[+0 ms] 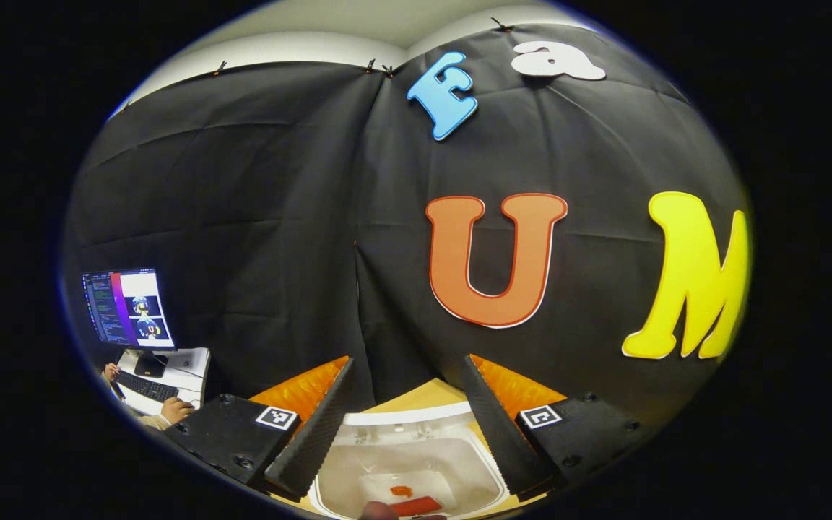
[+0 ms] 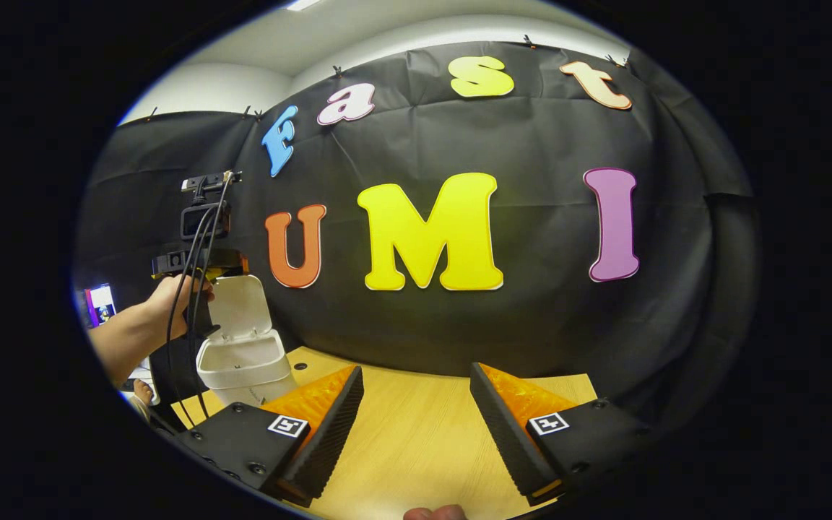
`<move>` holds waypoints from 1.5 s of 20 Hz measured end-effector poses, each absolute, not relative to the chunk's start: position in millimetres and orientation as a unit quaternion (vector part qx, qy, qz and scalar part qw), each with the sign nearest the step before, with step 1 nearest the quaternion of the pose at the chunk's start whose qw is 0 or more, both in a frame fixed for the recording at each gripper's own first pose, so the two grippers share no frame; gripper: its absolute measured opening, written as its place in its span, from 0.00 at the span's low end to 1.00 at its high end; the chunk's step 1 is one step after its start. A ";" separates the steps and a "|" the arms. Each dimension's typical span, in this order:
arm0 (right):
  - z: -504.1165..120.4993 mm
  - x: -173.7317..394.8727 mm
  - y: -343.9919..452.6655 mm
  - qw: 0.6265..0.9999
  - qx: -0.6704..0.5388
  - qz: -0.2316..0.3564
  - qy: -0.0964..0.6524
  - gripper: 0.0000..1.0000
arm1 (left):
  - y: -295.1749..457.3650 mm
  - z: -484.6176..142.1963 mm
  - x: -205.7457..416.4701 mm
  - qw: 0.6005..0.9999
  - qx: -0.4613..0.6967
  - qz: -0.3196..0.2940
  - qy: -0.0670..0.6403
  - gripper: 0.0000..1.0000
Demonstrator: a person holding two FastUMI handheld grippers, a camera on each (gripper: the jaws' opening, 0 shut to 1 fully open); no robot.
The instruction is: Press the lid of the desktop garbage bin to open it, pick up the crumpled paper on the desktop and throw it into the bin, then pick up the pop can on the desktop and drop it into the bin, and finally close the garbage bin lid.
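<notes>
Wooden desktop (image 2: 423, 426), black cloth wall behind. Bin (image 2: 246, 365) at left edge, lid (image 2: 241, 307) upright (paper, can inside). Left gripper (image 1: 407, 393) above it, right gripper (image 2: 416, 393) over bare wood: both spread wide, empty. Monitor (image 1: 129, 308) beyond.

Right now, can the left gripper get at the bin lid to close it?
Probably yes. The left gripper hangs open over the open bin, and the raised lid stands just beside the holding hand, with nothing between them.
</notes>
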State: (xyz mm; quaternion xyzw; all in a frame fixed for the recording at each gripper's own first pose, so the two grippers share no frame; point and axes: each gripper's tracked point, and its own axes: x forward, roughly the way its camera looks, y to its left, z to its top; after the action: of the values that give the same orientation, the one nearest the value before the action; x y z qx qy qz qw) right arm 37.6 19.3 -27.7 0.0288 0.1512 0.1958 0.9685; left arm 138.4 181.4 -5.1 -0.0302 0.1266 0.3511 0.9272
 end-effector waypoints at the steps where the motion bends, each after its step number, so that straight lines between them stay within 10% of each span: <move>1: -29.6 34.6 15.9 0.968 0.026 0.198 0.152 0.95 | 175.8 -9.1 134.2 0.928 -0.029 0.348 0.128 1.00; 30: -57.3 15.5 -1.8 0.964 0.012 0.202 0.175 0.95 | 117.9 -139.2 85.8 0.932 -0.036 0.320 0.166 0.96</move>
State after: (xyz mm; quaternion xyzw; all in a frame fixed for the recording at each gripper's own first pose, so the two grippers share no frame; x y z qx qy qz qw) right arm 15.5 -1.8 -57.3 0.0122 0.1754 0.2017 0.9635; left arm 85.8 117.9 -139.2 -0.0356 0.1665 0.3201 0.9319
